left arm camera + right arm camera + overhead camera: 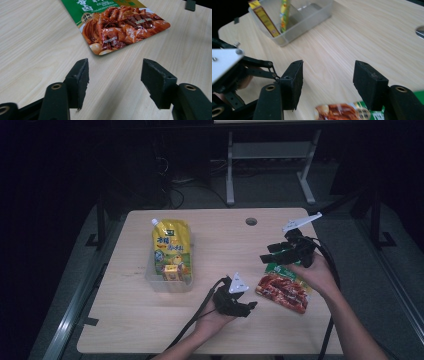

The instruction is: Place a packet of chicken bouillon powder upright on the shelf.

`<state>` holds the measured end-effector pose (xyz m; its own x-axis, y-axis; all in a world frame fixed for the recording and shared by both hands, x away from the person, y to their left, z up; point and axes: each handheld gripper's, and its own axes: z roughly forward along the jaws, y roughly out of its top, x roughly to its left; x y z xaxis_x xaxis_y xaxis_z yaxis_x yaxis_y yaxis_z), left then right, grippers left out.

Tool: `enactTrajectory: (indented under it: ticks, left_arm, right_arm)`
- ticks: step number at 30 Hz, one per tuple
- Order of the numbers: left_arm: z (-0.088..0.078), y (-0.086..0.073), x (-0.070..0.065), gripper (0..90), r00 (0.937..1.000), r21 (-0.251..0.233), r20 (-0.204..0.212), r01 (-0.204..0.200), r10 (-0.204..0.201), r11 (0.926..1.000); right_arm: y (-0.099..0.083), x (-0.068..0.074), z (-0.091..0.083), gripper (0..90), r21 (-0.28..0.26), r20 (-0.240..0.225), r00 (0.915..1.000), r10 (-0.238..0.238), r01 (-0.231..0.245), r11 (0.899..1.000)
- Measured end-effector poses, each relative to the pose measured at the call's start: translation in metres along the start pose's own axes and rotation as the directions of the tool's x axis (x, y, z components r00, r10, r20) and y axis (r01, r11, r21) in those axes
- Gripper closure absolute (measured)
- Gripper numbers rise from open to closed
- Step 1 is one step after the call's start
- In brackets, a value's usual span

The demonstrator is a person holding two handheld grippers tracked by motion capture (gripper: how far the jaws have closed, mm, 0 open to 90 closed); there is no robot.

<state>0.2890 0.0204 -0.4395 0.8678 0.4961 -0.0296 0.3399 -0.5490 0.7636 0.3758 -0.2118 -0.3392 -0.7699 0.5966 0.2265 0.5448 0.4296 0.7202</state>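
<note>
The left claw (pixel 248 306), held low over the bench (pixel 125 320) near its front edge, stands partly open with nothing between its jaws, its tips aimed rightward at the near corner of a red-and-green food pouch (pixel 283 290). In the left gripper view the pouch (pixel 122 25) lies flat just ahead of the black pads (pixel 80 77), close but not touching, its rounded corner nearest the claw. Farther left on the bench, well apart from both hands, a clear plastic tub (pixel 152 281) holds a yellow spouted pouch (pixel 171 245) and a small yellow carton (pixel 171 272). To the right, the right claw (pixel 269 253) hovers over the pouch's far, green end, likewise partly open and empty; its own view shows the pouch (pixel 342 112) below and between its jaws, not gripped. The pouch's long axis runs from the upper left to the lower right of the high view, slanting toward the person. Both claws flank it, one at each end; the right looks marginally nearer, and either would need only a short descent to close on an edge.
</note>
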Motion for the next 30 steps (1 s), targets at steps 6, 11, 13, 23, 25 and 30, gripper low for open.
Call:
enactTrajectory:
  ticks: [6, 11, 13, 23, 25, 30]
  left_arm:
    - [0.008, 0.006, 0.001, 43.5, 0.9999, -0.005, 0.002, 0.012, -0.012, 0.9999]
    - [0.016, 0.012, 0.003, 48.4, 1.0000, -0.007, 0.008, 0.005, -0.005, 1.0000]
    - [0.020, 0.015, 0.002, 51.4, 1.0000, 0.000, 0.007, 0.004, -0.004, 1.0000]
    - [0.043, 0.029, -0.001, 65.2, 0.9996, 0.028, 0.020, -0.022, 0.021, 0.9994]
    - [0.047, 0.031, -0.002, 68.3, 0.9994, 0.040, 0.013, -0.034, 0.033, 0.9986]
    - [0.055, 0.033, -0.005, 71.5, 0.9991, 0.073, 0.009, -0.043, 0.042, 0.9964]
  right_arm:
    - [-0.013, -0.010, -0.009, 39.0, -0.001, 0.048, 0.9982, 0.035, -0.035, 0.999]
    - [-0.026, -0.021, -0.017, 36.7, -0.005, 0.100, 0.9914, 0.084, -0.084, 0.996]
    - [-0.032, -0.026, -0.019, 36.8, -0.006, 0.118, 0.9876, 0.104, -0.104, 0.995]
    - [-0.064, -0.056, -0.027, 37.1, -0.003, 0.224, 0.9509, 0.214, -0.219, 0.976]
    - [-0.070, -0.063, -0.028, 37.1, -0.003, 0.245, 0.9401, 0.237, -0.244, 0.970]
    - [-0.083, -0.078, -0.027, 37.3, 0.009, 0.296, 0.9127, 0.282, -0.298, 0.955]
